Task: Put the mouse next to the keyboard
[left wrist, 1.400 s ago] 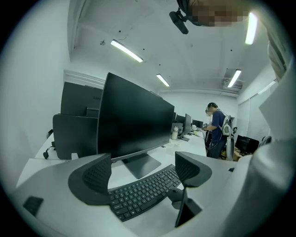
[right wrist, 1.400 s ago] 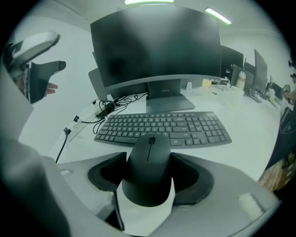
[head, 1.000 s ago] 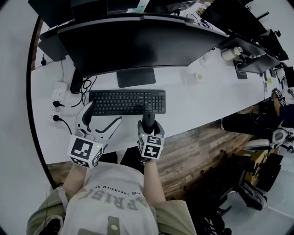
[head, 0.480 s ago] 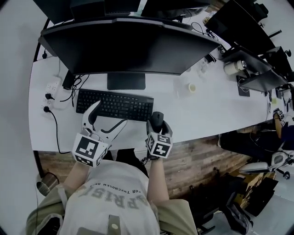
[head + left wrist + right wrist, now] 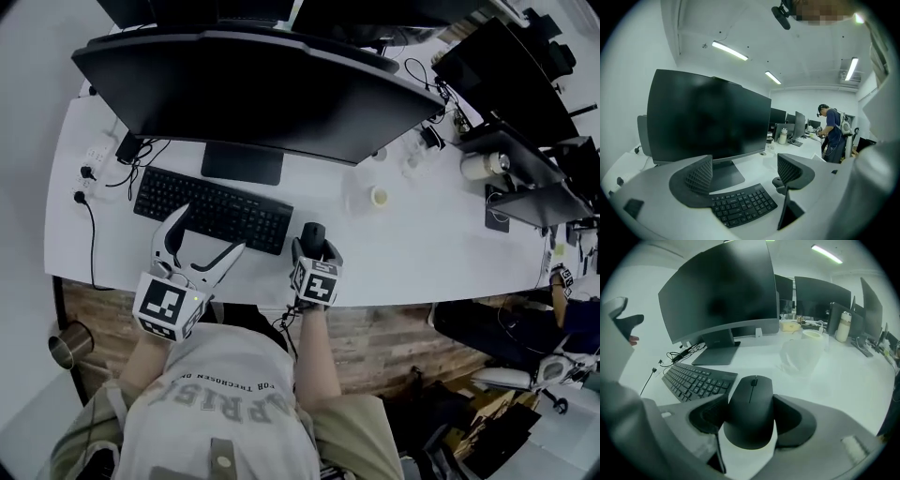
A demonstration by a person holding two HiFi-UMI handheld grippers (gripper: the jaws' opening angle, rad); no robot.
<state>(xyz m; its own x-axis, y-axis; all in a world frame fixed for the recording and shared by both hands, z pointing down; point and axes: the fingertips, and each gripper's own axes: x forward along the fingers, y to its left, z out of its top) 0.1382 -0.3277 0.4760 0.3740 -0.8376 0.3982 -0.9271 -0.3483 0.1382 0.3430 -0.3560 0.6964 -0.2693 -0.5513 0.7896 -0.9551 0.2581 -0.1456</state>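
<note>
Cool, even light; fisheye-warped edges

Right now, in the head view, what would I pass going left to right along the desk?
power strip → keyboard → mouse → small roll → bottle

Left gripper [image 5: 745, 172] jaws wide apart, nothing between the pads. Keyboard [image 5: 743, 206] lies just beyond and below the gap. Monitor [image 5: 708, 117] stands farther ahead, past the left jaw, and a person [image 5: 833, 133] stands far off past the right jaw.
</note>
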